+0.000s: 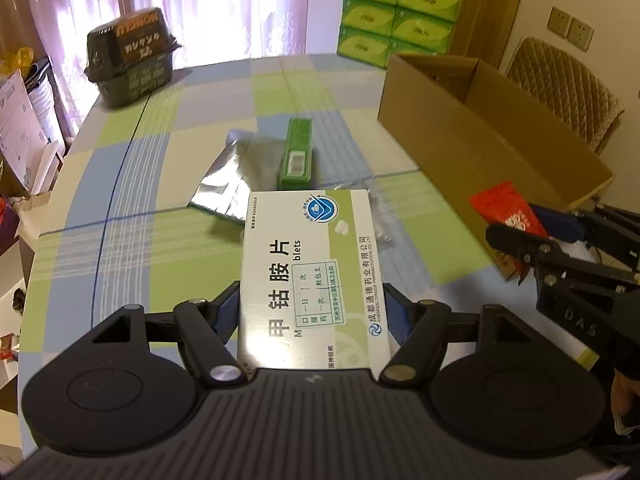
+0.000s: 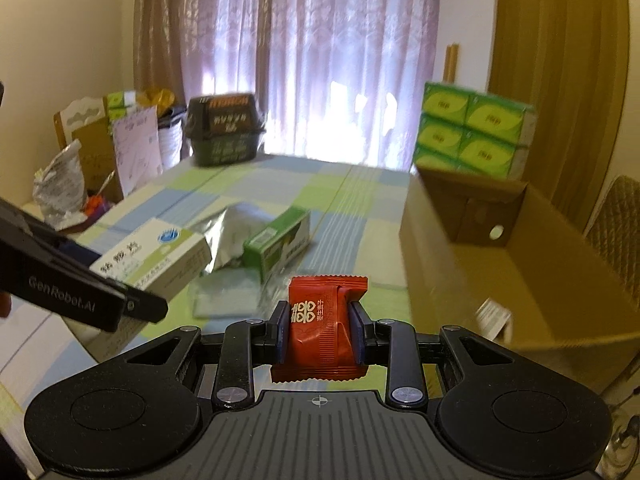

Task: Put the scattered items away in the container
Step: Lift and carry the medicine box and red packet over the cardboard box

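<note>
My left gripper [image 1: 311,312] is shut on a white and green medicine box [image 1: 312,272], held above the checked tablecloth. From the right wrist that box [image 2: 156,256] shows at the left with the left gripper's black body over it. My right gripper [image 2: 320,330] is shut on a red candy packet [image 2: 322,328], lifted over the table left of the open cardboard box [image 2: 520,280]. In the left wrist view the red packet [image 1: 506,210] and right gripper [image 1: 520,236] sit just in front of the cardboard box [image 1: 480,144]. A green box [image 1: 297,154] and a silver foil pouch [image 1: 226,176] lie mid-table.
A dark plastic tub [image 1: 134,56] stands at the table's far left. A stack of green tissue packs [image 1: 396,14] sits behind the cardboard box. A quilted chair [image 1: 568,88] is at the right. Clutter and bags [image 2: 64,188] crowd the left beyond the table edge.
</note>
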Tool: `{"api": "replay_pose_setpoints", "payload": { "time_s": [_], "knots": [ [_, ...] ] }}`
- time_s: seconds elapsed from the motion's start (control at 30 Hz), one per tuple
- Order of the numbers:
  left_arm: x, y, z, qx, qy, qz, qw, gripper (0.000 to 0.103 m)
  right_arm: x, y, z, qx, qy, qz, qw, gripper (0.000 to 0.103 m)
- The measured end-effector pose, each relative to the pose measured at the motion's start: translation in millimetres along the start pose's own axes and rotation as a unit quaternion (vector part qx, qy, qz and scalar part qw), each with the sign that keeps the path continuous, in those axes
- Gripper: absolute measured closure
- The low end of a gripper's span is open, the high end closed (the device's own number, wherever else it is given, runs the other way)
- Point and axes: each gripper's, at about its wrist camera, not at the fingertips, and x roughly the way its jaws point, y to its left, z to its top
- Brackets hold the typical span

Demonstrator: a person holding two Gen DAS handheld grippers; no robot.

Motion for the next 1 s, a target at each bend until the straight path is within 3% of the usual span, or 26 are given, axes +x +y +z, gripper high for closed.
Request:
{"api": "replay_pose_setpoints", "payload": {
  "time_s": [0.43,0.7,1.0],
  "knots": [
    [0,-74,60,0.008,-0.026,-0.049,0.9985,0.036,-24,-81,44,0.015,-0.048,-0.051,0.997,0.070],
    [20,-128,101,0.009,-0.032,-0.092,0.9952,0.036,-26,-151,52,0.027,-0.044,-0.086,0.995,0.070],
    [60,-178,130,-0.015,-0.022,-0.138,0.9900,0.036,-19,-199,39,0.028,-0.022,-0.101,0.994,0.070]
  ]
}}
